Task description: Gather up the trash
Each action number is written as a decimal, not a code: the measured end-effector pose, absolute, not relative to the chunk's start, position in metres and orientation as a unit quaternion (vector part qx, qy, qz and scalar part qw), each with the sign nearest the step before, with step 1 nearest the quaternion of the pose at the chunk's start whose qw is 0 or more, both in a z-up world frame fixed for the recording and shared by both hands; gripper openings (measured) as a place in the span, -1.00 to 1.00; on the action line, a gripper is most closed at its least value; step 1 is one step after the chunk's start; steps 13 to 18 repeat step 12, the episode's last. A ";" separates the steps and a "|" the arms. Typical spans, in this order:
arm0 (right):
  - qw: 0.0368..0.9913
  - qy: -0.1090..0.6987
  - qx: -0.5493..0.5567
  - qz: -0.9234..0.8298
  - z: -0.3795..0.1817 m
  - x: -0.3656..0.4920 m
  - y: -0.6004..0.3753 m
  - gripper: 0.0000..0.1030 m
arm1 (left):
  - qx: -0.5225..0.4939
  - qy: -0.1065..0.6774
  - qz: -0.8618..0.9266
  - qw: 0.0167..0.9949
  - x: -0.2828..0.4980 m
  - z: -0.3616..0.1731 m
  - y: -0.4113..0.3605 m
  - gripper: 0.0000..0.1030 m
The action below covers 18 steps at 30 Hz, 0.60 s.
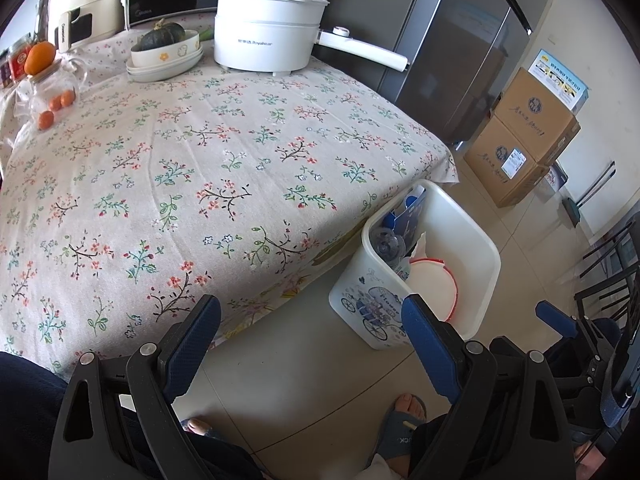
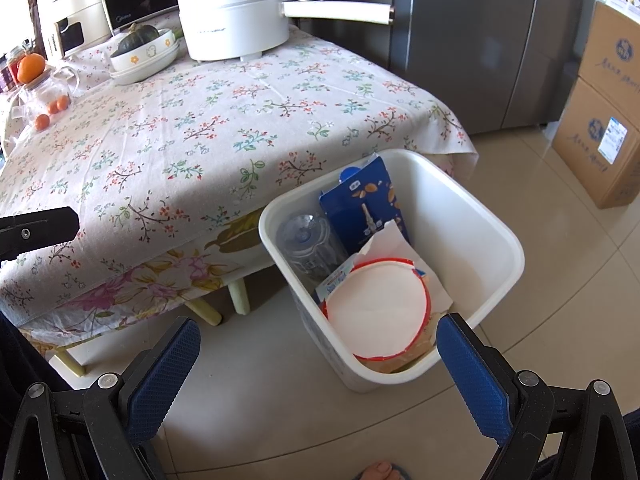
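A white trash bin stands on the tiled floor by the table's corner. Inside it lie a red-rimmed white paper bowl, a blue carton, a clear plastic bottle and white paper. My right gripper is open and empty, low over the bin's near rim. My left gripper is open and empty, between the table's edge and the bin. The right gripper's blue finger shows at the right of the left wrist view.
The floral-clothed table carries a white electric pot, stacked bowls with a green squash, a glass jar and oranges. A grey fridge, stacked cardboard boxes and a black chair stand around. The person's sandalled feet are below.
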State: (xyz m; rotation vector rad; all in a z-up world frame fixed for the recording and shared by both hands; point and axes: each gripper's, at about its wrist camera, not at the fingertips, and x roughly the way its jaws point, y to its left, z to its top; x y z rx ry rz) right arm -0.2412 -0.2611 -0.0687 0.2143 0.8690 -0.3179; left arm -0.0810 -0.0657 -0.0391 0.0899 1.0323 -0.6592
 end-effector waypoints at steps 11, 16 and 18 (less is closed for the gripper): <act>0.889 0.419 0.103 -0.153 -0.069 -0.241 -0.261 0.90 | 0.041 0.481 -0.310 0.819 -0.081 -0.038 -0.063 0.81; 0.889 0.419 0.103 -0.153 -0.069 -0.241 -0.261 0.90 | 0.041 0.481 -0.310 0.819 -0.081 -0.038 -0.063 0.81; 0.889 0.419 0.103 -0.153 -0.069 -0.241 -0.261 0.90 | 0.041 0.481 -0.310 0.819 -0.081 -0.038 -0.063 0.81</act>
